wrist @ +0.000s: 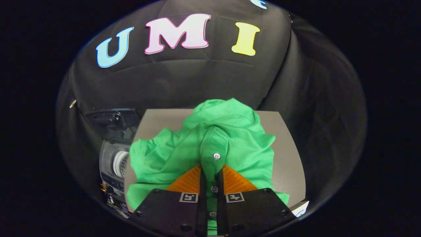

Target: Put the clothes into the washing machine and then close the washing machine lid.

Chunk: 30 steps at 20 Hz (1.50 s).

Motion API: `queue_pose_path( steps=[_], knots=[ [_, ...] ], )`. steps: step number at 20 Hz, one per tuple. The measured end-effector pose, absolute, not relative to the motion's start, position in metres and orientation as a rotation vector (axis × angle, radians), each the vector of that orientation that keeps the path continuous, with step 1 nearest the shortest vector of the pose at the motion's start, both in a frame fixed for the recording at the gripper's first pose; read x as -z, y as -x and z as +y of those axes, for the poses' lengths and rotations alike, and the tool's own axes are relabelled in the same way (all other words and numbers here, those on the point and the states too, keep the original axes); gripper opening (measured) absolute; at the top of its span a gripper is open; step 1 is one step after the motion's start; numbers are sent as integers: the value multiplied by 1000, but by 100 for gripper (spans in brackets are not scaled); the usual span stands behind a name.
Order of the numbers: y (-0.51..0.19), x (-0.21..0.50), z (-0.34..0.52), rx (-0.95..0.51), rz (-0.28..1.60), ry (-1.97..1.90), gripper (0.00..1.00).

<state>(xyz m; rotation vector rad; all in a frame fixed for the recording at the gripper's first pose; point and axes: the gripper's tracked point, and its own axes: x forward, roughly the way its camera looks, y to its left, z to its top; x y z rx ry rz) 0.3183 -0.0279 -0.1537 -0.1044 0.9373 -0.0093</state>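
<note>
A green polo shirt (230,131) with white buttons lies crumpled on a grey table (286,158). My gripper (210,171) is shut on the shirt's button placket, with a fold of the green cloth pinched between both fingers and rising ahead of them. The rest of the shirt spreads out beyond and to both sides of the fingers. To the left of the table, lower down, stands the washing machine (113,158); its lid (111,120) is raised and a white part (120,164) shows inside the opening.
The black cloth wall of the booth wraps around behind and on both sides of the table. A white object (301,209) lies at the table's near right corner.
</note>
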Motion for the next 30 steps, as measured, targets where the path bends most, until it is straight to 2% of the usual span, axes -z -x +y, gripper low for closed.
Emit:
queue_pose_path(
  steps=[11, 17, 30],
  knots=[
    [-338, 36, 8, -27, 766, -41, 16],
    [-330, 3, 56, -99, 721, -28, 16],
    [-295, 67, 253, -379, 789, -64, 16]
  ],
)
